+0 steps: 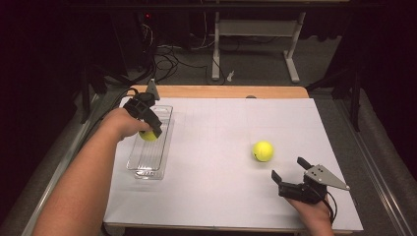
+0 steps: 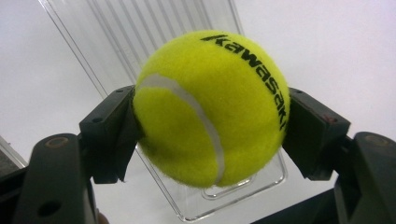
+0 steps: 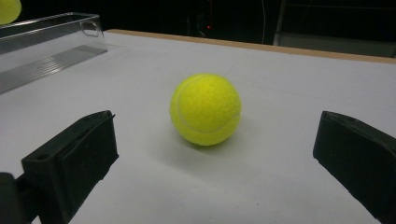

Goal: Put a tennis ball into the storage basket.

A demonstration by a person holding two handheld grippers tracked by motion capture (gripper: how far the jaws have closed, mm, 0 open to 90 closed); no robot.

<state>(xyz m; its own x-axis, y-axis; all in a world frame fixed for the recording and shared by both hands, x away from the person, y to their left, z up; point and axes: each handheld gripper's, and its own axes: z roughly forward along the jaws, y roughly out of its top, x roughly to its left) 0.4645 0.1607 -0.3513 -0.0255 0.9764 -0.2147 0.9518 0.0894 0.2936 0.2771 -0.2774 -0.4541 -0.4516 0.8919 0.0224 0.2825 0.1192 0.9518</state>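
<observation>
Resting at the near right of the desk (image 1: pixel 221 196), the right tongs (image 1: pixel 291 171) stand spread wide with nothing between them, aimed at a loose tennis ball (image 1: pixel 263 151) that sits on the white surface just beyond their tips, apart from both pads. Farther off on the left, the left tongs (image 1: pixel 147 129) are pinching a second tennis ball (image 2: pixel 212 107) across its middle, both pads pressed into the felt, and hold it above the clear tray (image 1: pixel 142 164), over the tray's middle part as the high view shows it. The step in hand looks like setting this ball into the tray. To do it well, the person should lower it between the tray's long walls until it nearly meets the ribbed floor, then part the pads slowly, since a ball let go from height would likely bounce out or roll.
</observation>
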